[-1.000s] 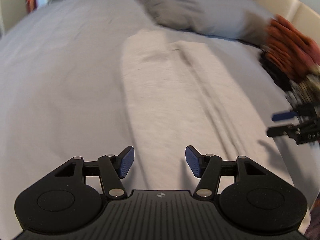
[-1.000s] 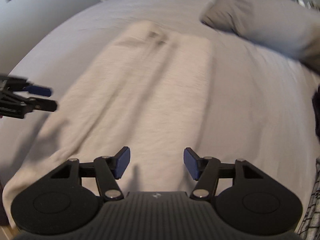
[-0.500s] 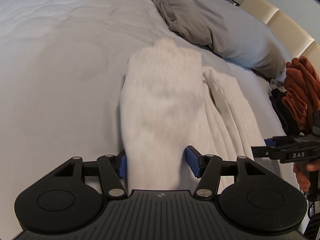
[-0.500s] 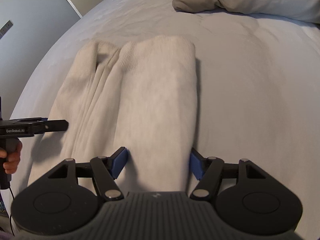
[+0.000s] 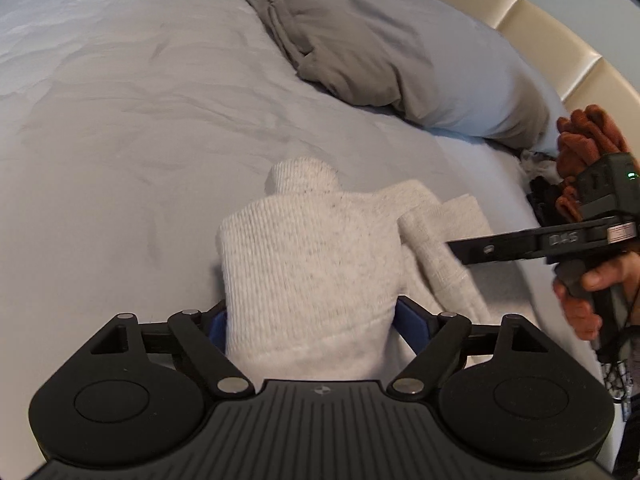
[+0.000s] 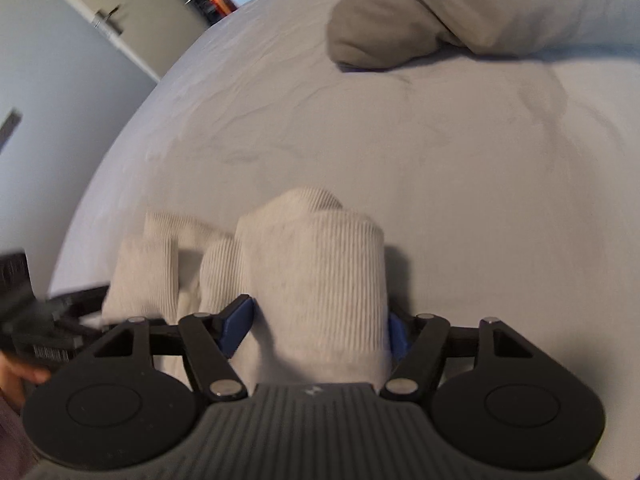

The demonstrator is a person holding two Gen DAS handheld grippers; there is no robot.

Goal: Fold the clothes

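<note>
I am holding a cream knit sweater (image 5: 316,264) in both claws above the grey bed (image 5: 120,128): my left claw (image 5: 312,328) is gripping one bunched fold, my right claw (image 6: 318,328) another, its cuffs (image 6: 160,240) hanging beside. A grey pillow (image 5: 400,52) is lying toward the bed's headboard edge.

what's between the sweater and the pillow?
Only bare grey sheet, with nothing lying on it. The left wrist view shows this between the sweater and pillow; the right wrist view shows the same.
</note>
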